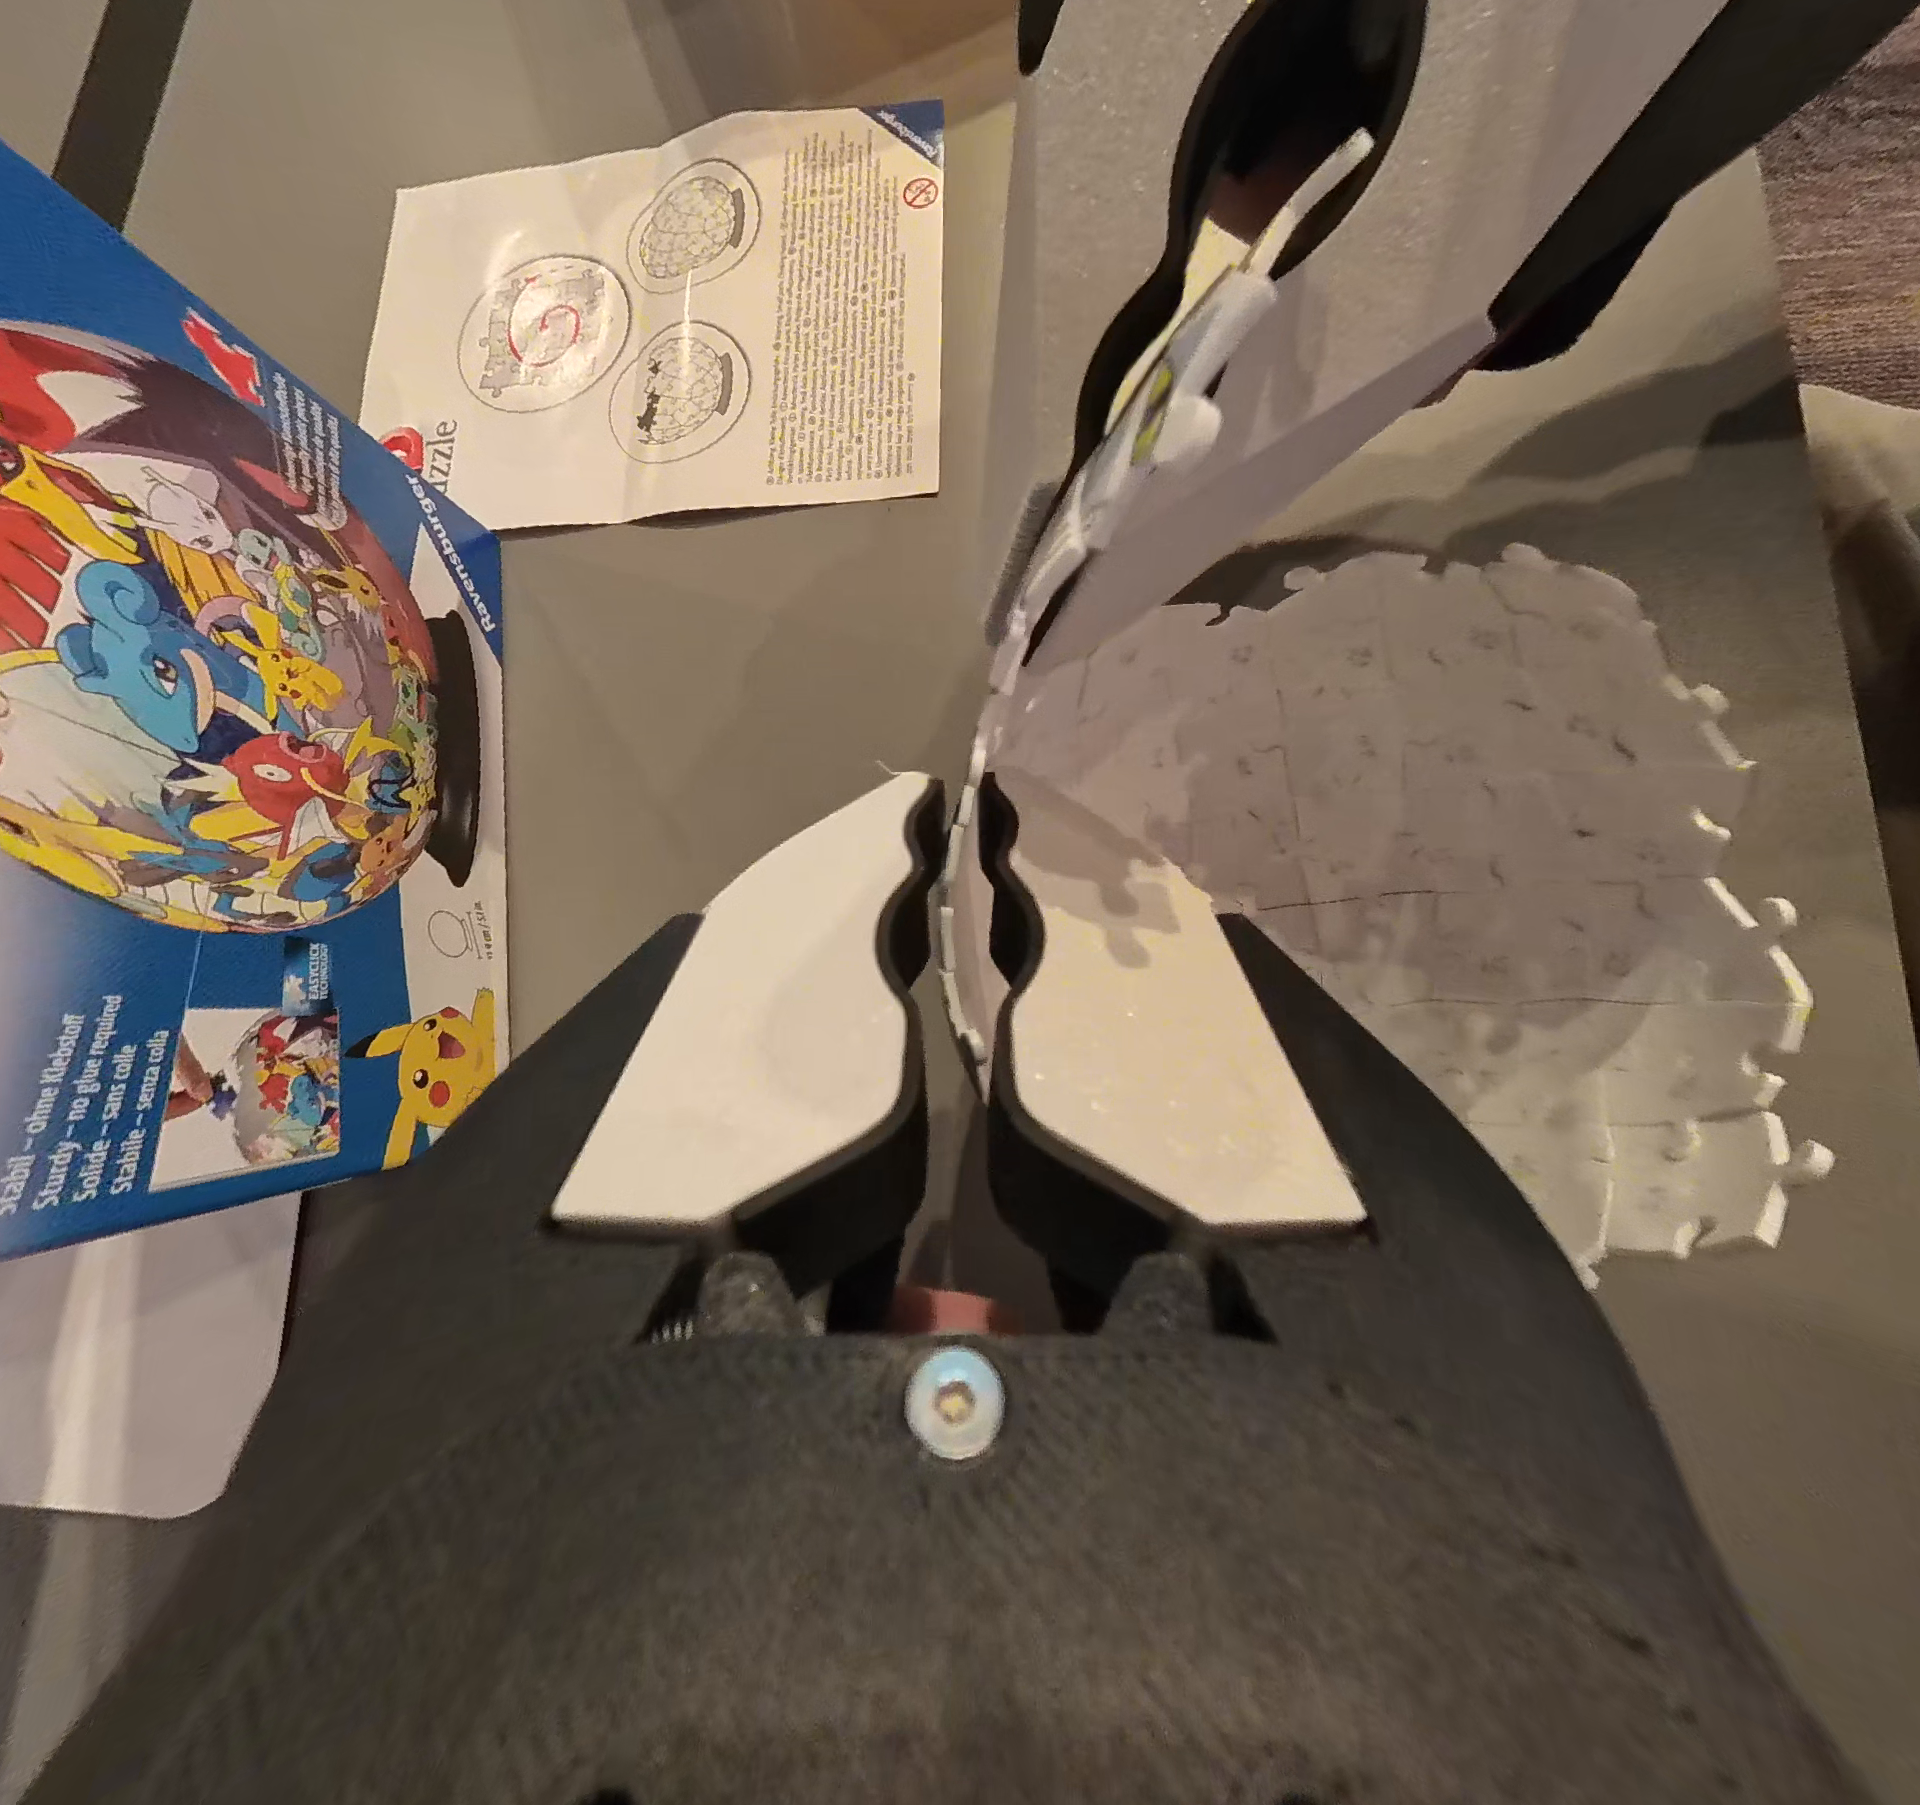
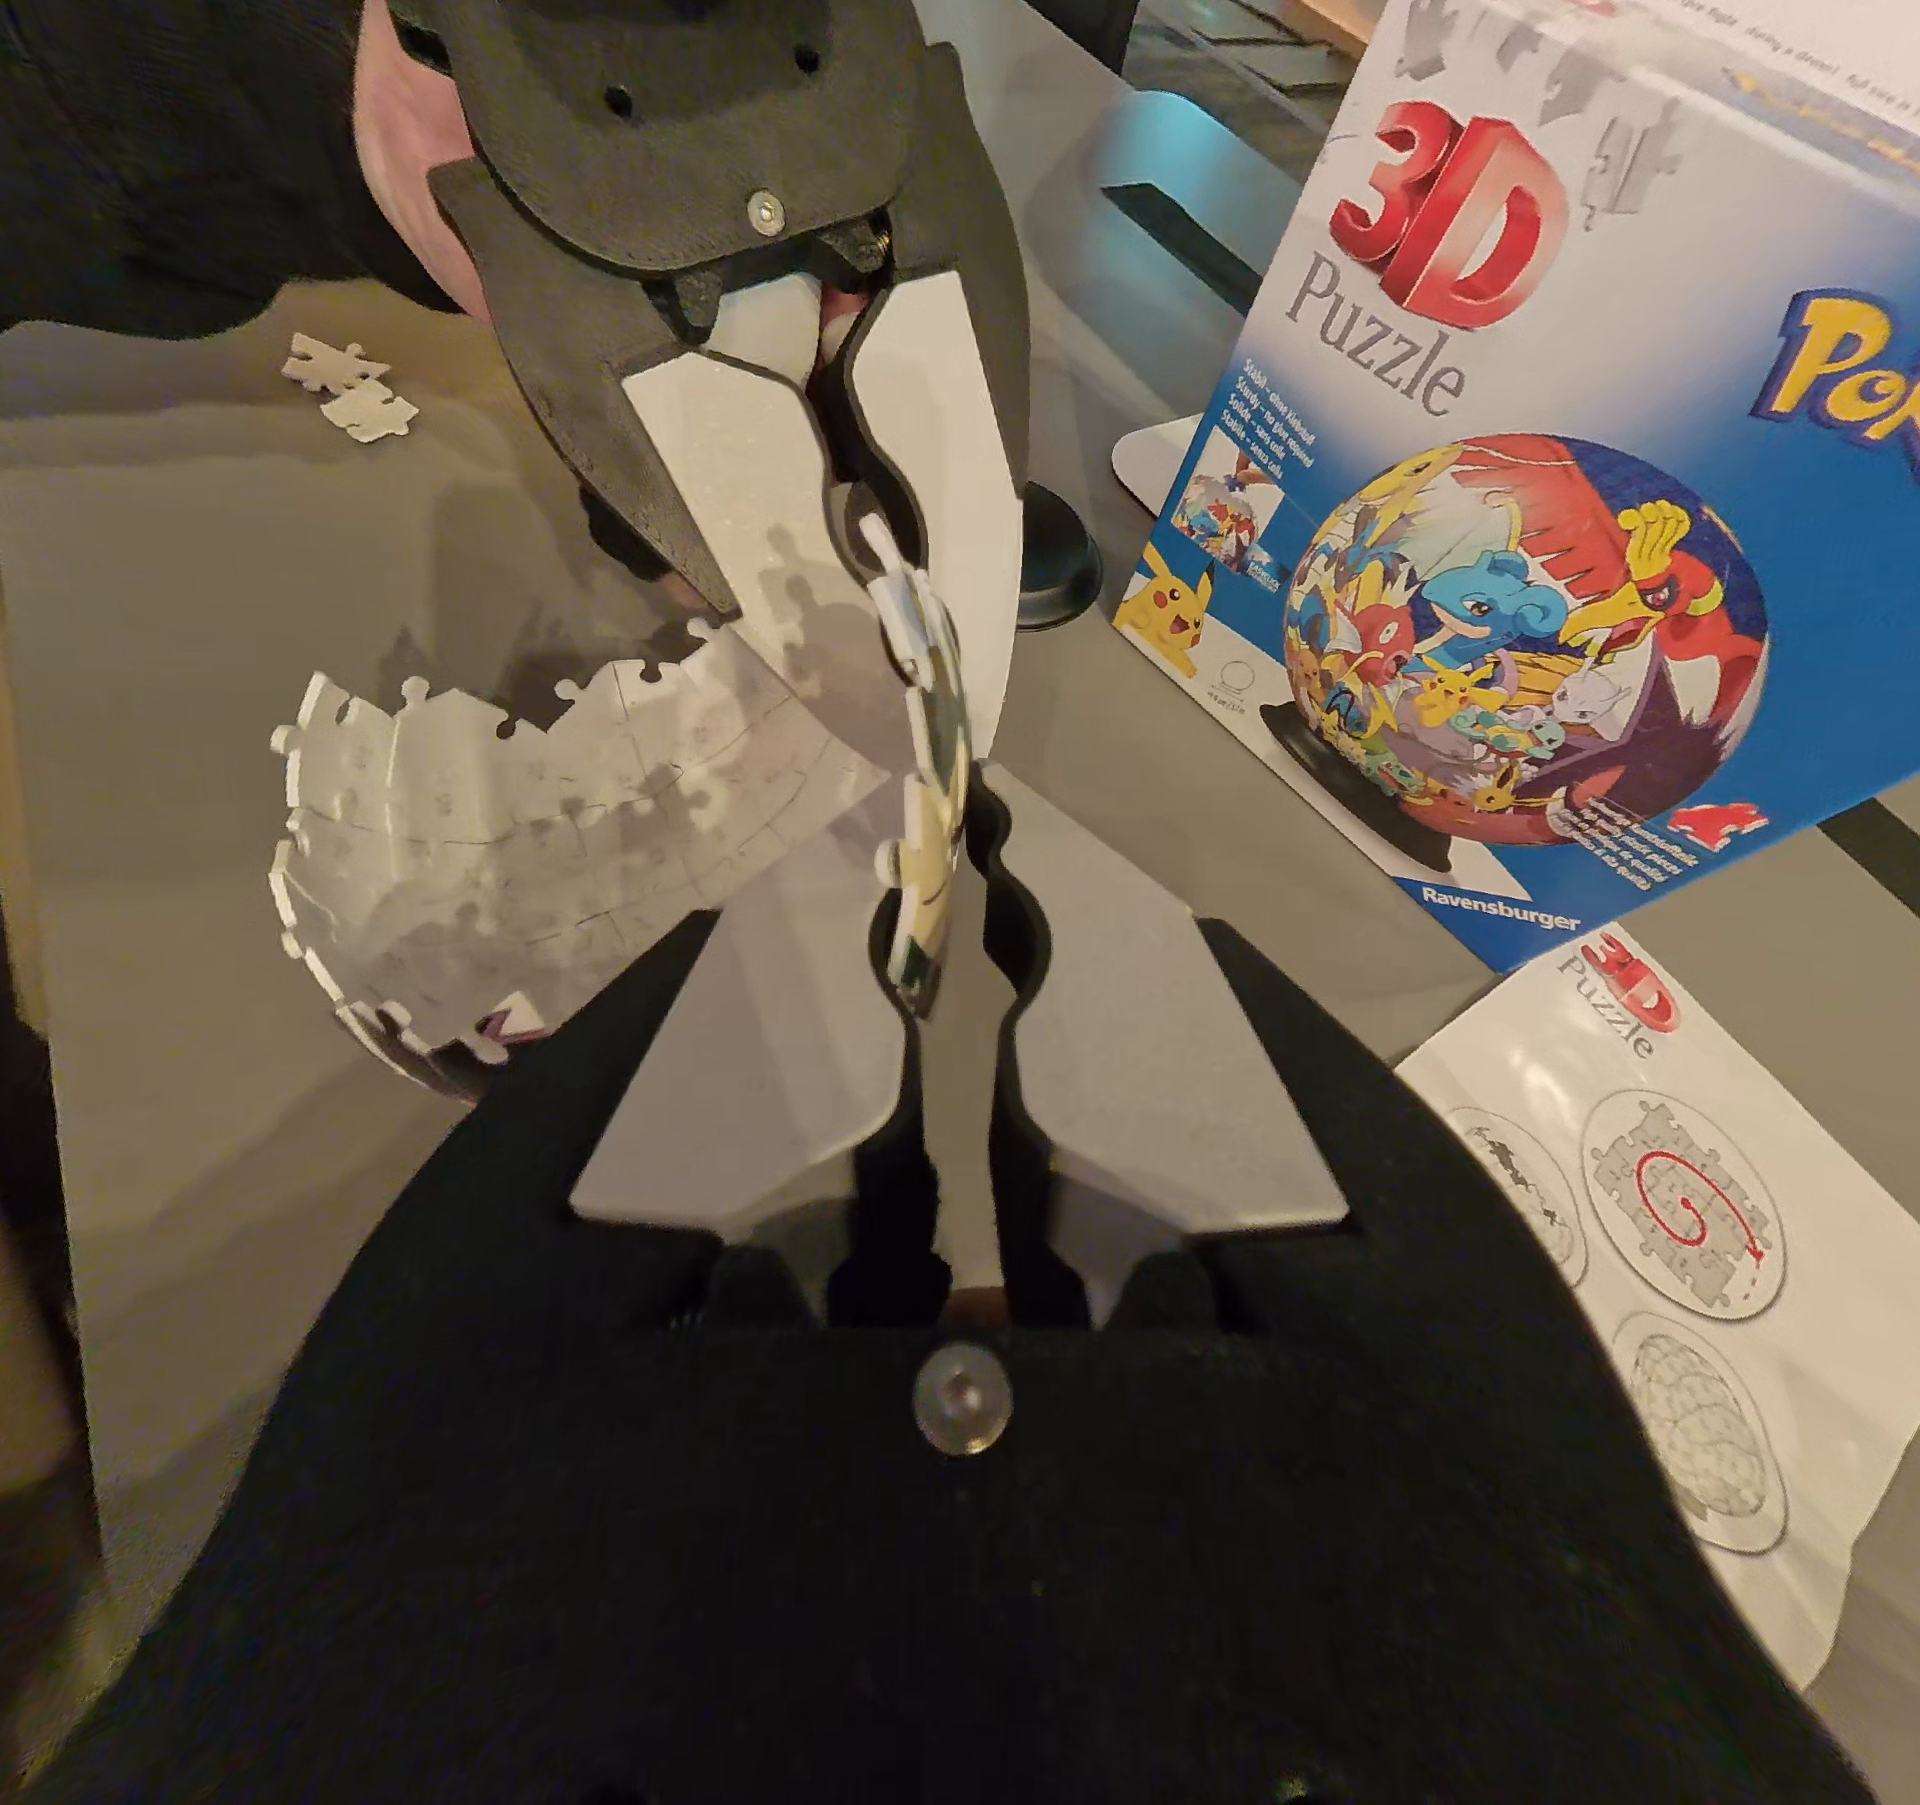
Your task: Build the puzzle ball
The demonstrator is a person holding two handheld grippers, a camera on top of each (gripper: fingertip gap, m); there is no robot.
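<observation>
Up above the grey worktop [image 2: 156, 529], one half-built white plastic puzzle ball shell [image 2: 488, 820], open like a bowl with nothing inside it, is held by its jagged rim between two tools. The left tongs [image 1: 961, 825] are closed on that rim, with the curved white wall spreading to the right. The right tongs [image 2: 940, 882] are closed on the same rim edge, where a strip of printed outer face shows; in the left wrist view they reach in from above [image 1: 1174, 405]. Two loose white puzzle pieces [image 2: 348, 389] lie together on the worktop beyond the shell. One blue cardboard puzzle box [image 2: 1558, 529] stands upright, a black round stand [image 2: 1060, 560] beside it. One white folded instruction sheet [image 1: 665, 321] with three round diagrams lies flat near the box.
</observation>
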